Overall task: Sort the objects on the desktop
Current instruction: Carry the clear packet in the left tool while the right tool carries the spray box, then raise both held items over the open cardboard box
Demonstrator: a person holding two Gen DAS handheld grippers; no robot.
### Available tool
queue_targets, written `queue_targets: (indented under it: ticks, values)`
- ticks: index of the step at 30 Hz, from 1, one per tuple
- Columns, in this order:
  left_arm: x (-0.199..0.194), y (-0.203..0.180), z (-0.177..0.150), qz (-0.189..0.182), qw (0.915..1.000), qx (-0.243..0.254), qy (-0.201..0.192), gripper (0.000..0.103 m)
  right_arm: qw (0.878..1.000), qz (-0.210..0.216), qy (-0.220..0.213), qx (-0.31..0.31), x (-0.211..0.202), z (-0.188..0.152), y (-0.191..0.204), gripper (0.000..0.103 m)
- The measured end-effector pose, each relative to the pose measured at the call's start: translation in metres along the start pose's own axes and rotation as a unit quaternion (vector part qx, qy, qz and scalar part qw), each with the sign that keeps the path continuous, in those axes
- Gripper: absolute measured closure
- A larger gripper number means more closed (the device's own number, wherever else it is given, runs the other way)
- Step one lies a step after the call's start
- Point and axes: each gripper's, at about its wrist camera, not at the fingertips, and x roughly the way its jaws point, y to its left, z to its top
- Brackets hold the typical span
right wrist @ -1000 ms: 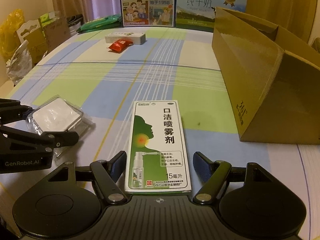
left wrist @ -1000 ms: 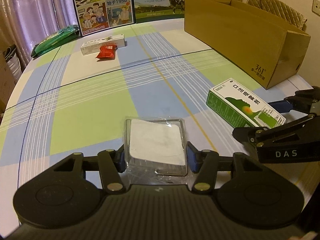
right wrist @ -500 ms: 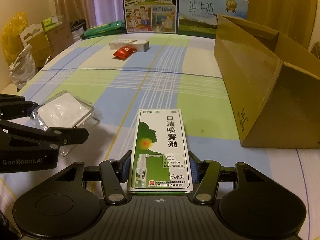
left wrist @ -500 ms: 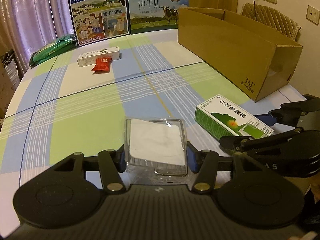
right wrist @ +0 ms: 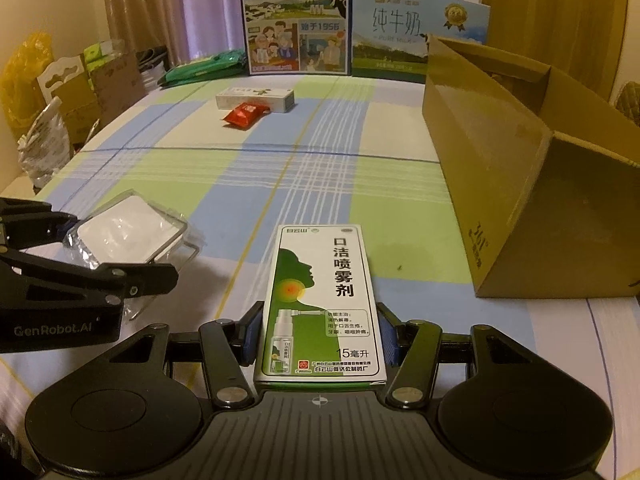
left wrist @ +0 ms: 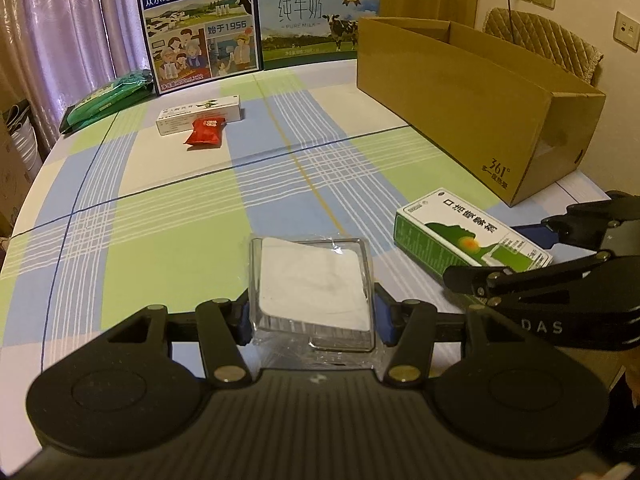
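- Gripping from the left wrist view: the left tool (left wrist: pixel 312 316) is closed on a clear plastic case with a white pad (left wrist: pixel 312 280), low over the worktop (left wrist: pixel 160 208). The case looks light, slick and crackable; a side hold suits it.
- Right wrist view: the right tool (right wrist: pixel 320 338) clamps the oral spray box (right wrist: pixel 322 300) by its long sides. Its light, crushable card wants gentle pressure. The cardboard box (right wrist: pixel 520 184) stands near.

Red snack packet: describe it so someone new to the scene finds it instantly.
Start at the two tall milk cartons standing at the far edge of the checked tablecloth. In front of the blue one lies a long white cardboard box; the small red foil snack packet lies against its near side. It is the only red item on the table.
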Motion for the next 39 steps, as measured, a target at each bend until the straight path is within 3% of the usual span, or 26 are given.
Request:
queue_targets:
  ticks: [10,16,27,39]
  values:
    - [-0.004,0.0,0.007,-0.001,1.0,-0.006,-0.001,0.053,1.0,-0.001,-0.017,-0.002,-0.008,0.007,0.0,0.05]
    - [-0.015,-0.001,0.03,0.0,0.9996,-0.012,-0.027,0.053,0.999,-0.013,-0.047,-0.001,-0.027,0.019,-0.009,0.05]
    - [-0.03,-0.021,0.079,-0.033,0.9964,-0.007,-0.078,0.053,0.995,-0.034,-0.098,0.004,-0.063,0.058,-0.031,0.05]
    - [-0.033,-0.055,0.113,-0.064,0.9926,0.006,-0.103,0.053,0.986,-0.05,-0.156,0.019,-0.108,0.087,-0.068,0.05]
